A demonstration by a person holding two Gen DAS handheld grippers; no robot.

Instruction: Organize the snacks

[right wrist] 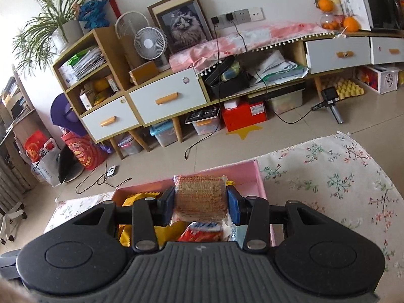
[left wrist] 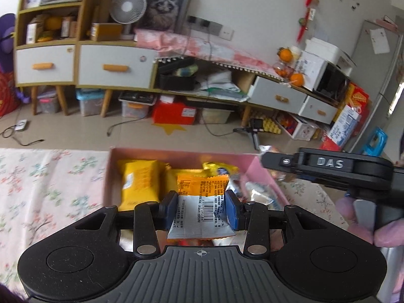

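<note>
Barcode packet (left wrist: 199, 209) leftward; wafer pack (right wrist: 199, 199) rightward only

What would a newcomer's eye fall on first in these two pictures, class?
Most striking are the two snacks held over the pink box: the left gripper clamps an orange and white packet, and the right gripper clamps a brown wafer pack. Behind, a framed cat picture stands on the cabinet.

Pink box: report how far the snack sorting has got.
Done: yellow packets already lie in the pink box. In hand: the left gripper grips an orange-and-white packet; the right gripper grips a brown wafer pack, both over the box. Left: releasing both.
</note>
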